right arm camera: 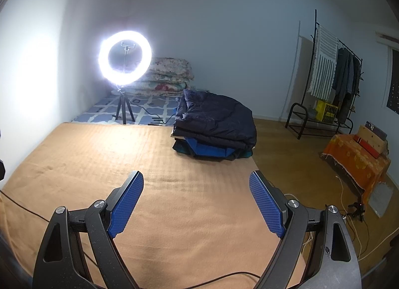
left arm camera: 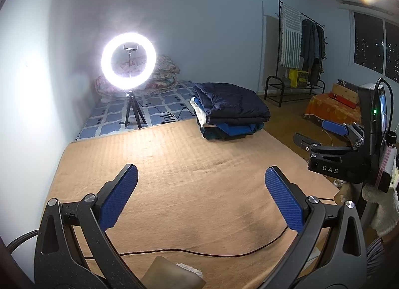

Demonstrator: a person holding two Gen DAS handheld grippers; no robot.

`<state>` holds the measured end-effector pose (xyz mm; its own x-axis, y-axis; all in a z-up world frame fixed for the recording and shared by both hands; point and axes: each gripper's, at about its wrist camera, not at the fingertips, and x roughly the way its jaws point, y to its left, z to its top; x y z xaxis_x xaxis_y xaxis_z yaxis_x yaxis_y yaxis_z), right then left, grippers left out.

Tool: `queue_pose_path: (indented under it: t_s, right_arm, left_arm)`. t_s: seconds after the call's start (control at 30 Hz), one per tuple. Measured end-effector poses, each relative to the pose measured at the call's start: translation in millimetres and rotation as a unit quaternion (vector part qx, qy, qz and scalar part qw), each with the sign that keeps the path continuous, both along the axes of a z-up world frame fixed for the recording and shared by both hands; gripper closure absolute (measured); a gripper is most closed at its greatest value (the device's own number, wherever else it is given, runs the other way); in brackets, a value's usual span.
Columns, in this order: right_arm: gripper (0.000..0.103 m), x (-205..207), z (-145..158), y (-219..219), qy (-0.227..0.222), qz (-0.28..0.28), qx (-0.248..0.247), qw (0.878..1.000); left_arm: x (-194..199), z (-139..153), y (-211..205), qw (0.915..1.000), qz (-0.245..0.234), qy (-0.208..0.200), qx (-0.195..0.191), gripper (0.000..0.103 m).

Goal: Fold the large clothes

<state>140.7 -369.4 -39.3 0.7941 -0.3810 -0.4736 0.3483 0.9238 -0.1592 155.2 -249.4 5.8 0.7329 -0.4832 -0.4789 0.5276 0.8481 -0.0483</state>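
Tan blanket (right arm camera: 74, 159) bare, folded clothes stack (right arm camera: 214, 129) at far edge

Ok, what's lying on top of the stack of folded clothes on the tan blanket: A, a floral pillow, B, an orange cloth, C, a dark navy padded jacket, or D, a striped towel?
C: a dark navy padded jacket lies folded on top of the stack, over the blue garment, on the tan blanket.
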Motion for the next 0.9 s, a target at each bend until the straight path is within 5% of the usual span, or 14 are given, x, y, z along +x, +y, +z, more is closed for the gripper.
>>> queue_pose_path:
  t_s: [0.9]
  right_arm:
    - [0.016,-0.6,-2.1,0.5,0.002,0.000,0.002,1.000]
  left_arm:
    - [-1.6,-0.6,4.5,1.0000,0.001,-0.003,0.003,0.000]
